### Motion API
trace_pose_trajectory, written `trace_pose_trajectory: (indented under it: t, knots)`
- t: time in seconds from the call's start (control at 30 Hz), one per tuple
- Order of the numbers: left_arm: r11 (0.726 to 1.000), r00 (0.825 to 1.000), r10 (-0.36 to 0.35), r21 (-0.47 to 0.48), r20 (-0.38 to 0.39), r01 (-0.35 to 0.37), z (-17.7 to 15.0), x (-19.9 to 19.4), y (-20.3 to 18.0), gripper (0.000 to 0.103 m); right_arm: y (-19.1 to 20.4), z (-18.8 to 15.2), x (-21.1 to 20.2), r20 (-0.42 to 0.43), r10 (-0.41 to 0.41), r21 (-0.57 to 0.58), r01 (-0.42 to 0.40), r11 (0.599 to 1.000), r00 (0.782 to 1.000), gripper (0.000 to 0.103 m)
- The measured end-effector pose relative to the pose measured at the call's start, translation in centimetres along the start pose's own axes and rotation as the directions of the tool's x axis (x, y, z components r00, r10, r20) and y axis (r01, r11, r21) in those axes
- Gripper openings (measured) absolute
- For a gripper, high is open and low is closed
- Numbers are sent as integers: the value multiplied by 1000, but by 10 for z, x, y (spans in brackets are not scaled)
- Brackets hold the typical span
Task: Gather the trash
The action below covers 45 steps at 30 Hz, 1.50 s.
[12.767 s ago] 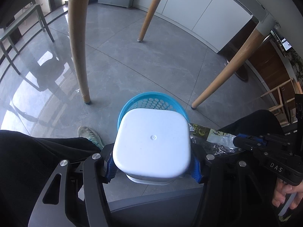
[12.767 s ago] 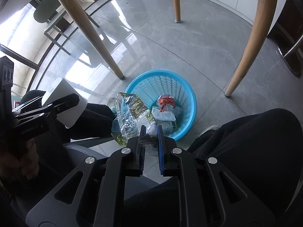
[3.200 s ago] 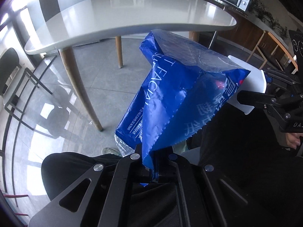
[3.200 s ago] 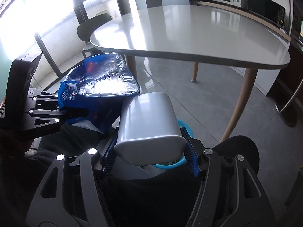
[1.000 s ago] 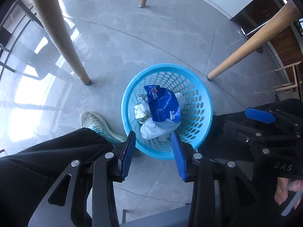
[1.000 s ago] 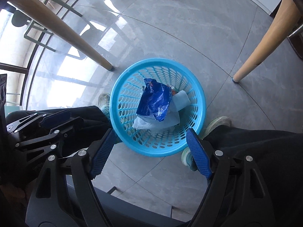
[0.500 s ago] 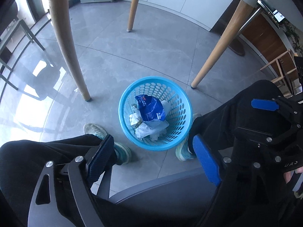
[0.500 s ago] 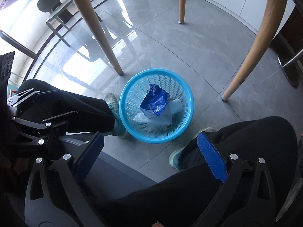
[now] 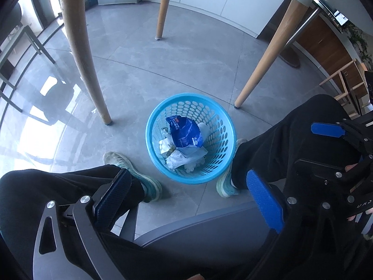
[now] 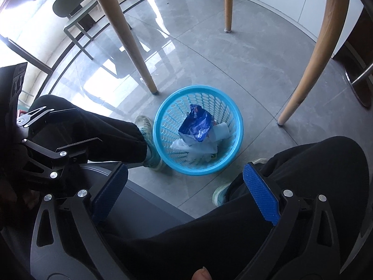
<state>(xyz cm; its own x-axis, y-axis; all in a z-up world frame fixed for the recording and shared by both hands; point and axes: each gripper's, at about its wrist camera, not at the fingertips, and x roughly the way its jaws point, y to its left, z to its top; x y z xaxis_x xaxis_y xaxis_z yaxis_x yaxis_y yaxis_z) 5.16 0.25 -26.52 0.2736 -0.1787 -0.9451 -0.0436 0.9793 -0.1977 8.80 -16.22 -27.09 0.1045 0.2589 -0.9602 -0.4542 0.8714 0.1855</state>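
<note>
Left wrist view: the left gripper [image 9: 188, 200] and the right gripper [image 10: 184, 191] hang spread wide and empty above a blue basket [image 9: 223, 126] on the floor, holding a blue wrapper [image 9: 184, 133] atop what looks like crumpled white plastic [image 9: 186, 158]

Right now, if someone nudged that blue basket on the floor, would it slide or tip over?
The blue basket is probably light: thin, perforated plastic holding only a blue wrapper and crumpled bags. On the glossy floor tiles it would likely slide easily. Its rim looks wider than its base, so a high push might tip it.
</note>
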Motion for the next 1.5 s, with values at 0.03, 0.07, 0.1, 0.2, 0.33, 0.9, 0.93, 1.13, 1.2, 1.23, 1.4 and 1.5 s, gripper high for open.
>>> trace_pose_trajectory:
  t: [0.03,0.07,0.1,0.2,0.33,0.9,0.93,1.13,1.2,1.23,1.4,1.5]
  knots:
    - [1000,1000,5,1,1,-5,0,1,0,97,0,0,1,-4,-1,-1,1,1000,1000,94]
    - [1000,1000,9,2,3,-9,0,0,-1,97,1,0,2,-7,-2,-3,2,1000,1000,94]
    - [1000,1000,6,3,4,-6,0,1,-1,97,2,0,3,-12,-3,-4,3,1000,1000,94]
    - [1000,1000,2,6,6,-2,-1,1,-2,97,1,0,6,-23,-5,0,5,1000,1000,94]
    - [1000,1000,0,-3,9,0,-1,0,-1,97,-1,1,5,-28,0,7,0,1000,1000,94]
    - [999,999,-36,-25,10,36,-3,-3,3,97,-3,2,10,-49,32,22,-31,999,998,94]
    - [999,999,-37,-26,9,37,-1,-3,3,97,-4,2,11,-49,34,21,-33,999,998,94]
    - [998,999,-53,-37,5,53,-1,-1,6,97,-6,3,11,-49,55,28,-54,998,997,94]
    - [997,998,-59,-41,3,59,-1,0,7,97,-6,3,11,-49,59,31,-57,998,997,94]
    - [997,998,-62,-43,2,62,-1,0,7,97,-6,3,12,-50,59,32,-58,998,997,94]
    - [996,997,-71,-48,1,71,-1,0,8,97,-7,3,12,-51,63,33,-61,998,997,94]
    - [996,997,-74,-51,-1,73,-1,0,8,97,-7,2,13,-51,66,34,-65,997,997,94]
